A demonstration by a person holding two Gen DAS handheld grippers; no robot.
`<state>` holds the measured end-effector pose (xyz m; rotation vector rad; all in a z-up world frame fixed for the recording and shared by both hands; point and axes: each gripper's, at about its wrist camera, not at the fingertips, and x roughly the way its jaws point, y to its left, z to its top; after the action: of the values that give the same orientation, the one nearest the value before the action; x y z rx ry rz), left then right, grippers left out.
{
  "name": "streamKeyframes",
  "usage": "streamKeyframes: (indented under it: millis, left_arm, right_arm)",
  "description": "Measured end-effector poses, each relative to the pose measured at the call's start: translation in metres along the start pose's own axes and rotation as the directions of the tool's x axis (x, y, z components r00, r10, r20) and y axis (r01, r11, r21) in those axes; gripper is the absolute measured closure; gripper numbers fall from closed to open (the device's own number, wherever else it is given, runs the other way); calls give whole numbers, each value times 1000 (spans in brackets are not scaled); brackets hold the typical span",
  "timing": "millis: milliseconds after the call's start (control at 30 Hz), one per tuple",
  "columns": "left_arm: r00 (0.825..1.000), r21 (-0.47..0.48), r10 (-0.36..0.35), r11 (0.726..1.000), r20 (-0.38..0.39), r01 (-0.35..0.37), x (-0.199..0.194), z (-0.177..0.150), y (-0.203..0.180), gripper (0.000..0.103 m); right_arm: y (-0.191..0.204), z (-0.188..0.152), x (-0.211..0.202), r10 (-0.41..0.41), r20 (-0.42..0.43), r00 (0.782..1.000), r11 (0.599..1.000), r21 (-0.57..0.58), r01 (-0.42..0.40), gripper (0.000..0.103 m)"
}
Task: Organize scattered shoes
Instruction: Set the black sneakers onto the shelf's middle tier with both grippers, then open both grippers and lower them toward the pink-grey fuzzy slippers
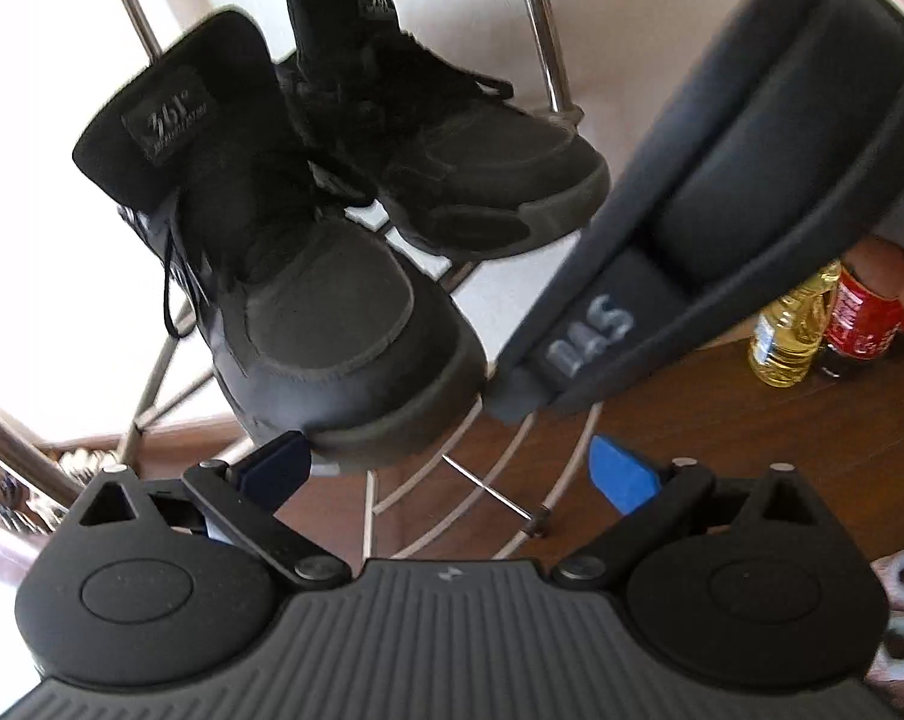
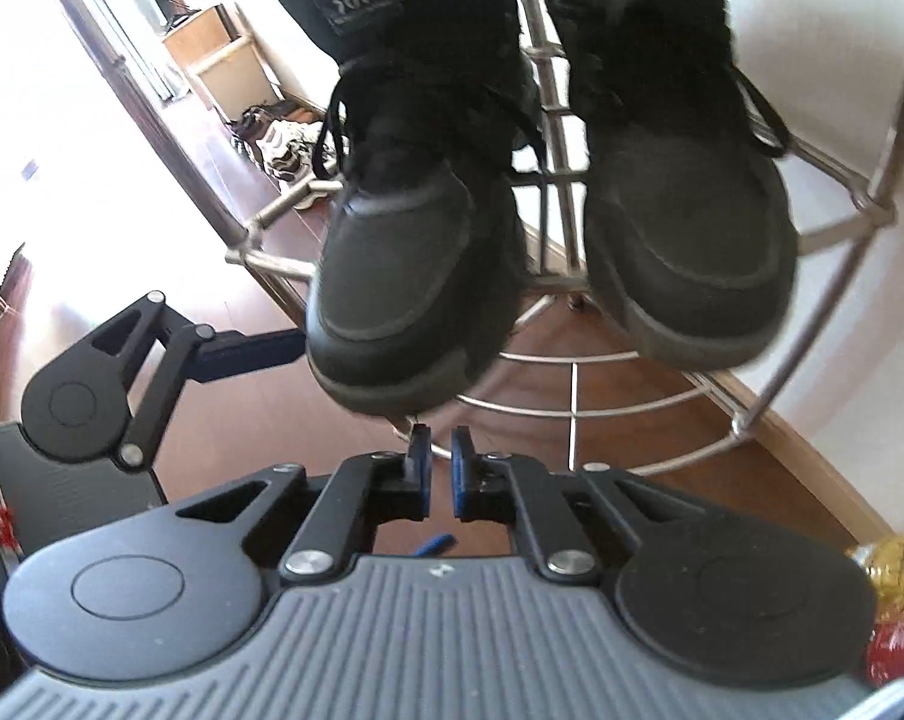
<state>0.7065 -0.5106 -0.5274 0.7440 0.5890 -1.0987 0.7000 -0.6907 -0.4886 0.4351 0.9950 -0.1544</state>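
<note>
Jaws first: on my right gripper (image 2: 439, 468) they stood drawn together with only a thin slit between the blue pads and nothing in it, just below the toe of the nearer black shoe (image 2: 404, 294). On my left gripper (image 1: 446, 471) the jaws were spread wide; one blue pad (image 1: 275, 465) sat right at the sole edge of that same shoe's toe (image 1: 308, 312), though I could not tell whether it touched, and the other pad was well off to the side over the floor, so nothing was clamped. Both black shoes sat side by side on the metal wire rack (image 2: 572, 414), toes toward me and overhanging its curved front rails, the second shoe (image 2: 686, 240) just beside the first. In the left wrist view the body of my right gripper crossed the upper right corner, with a bit of a hand behind it. Further out, on the brown wood floor (image 1: 722, 420), stood a bottle of yellow oil (image 1: 794, 330) and a red-labelled cola bottle (image 1: 860, 324) close together. In the right wrist view another pair of lighter shoes (image 2: 284, 150) lay on the floor far behind the rack, near a doorway.
</note>
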Motion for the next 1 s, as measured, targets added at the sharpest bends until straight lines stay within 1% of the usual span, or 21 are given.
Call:
streamKeyframes:
  millis: [300,433,500,533,633,700,767,800,867,1000]
  left_arm:
    - [999,3,31,1000,21,-31,13,9,5,3]
    - [999,-2,33,999,25,-33,16,11,5,3]
    - [999,-9,31,999,21,-31,15,11,3,3]
    - [999,-13,30,999,18,-30,15,11,2,3]
    - [1000,-18,7,1000,5,-7,10,9,-1,3]
    - [1000,-22,-8,1000,8,9,3,7,-4,3]
    - [999,-10,-34,999,9,34,-3,6,-12,3]
    - [999,0,-39,999,7,39,-3,7,-15,3]
    - [999,16,-39,999,4,39,-1,9,-19,3]
    - [1000,5,-29,1000,-2,29,8,14,-24,3]
  right_arm:
    - [-4,10,11,-15,12,1000,1000,6,15,100]
    - [-7,10,13,-24,19,1000,1000,9,23,100]
    - [-10,8,10,-33,22,999,999,13,33,98]
    - [-14,6,7,-43,15,999,999,25,42,98]
    - [-29,-6,-4,-106,-14,994,991,79,107,98]
    - [-38,-11,-11,-140,-13,990,983,116,140,98]
    - [-53,-14,-24,-201,-2,980,965,174,198,98]
    - [-57,-14,-27,-218,5,976,959,184,214,98]
    - [-65,-11,-33,-256,20,967,950,191,247,98]
    - [-67,3,-33,-272,39,961,953,147,264,97]
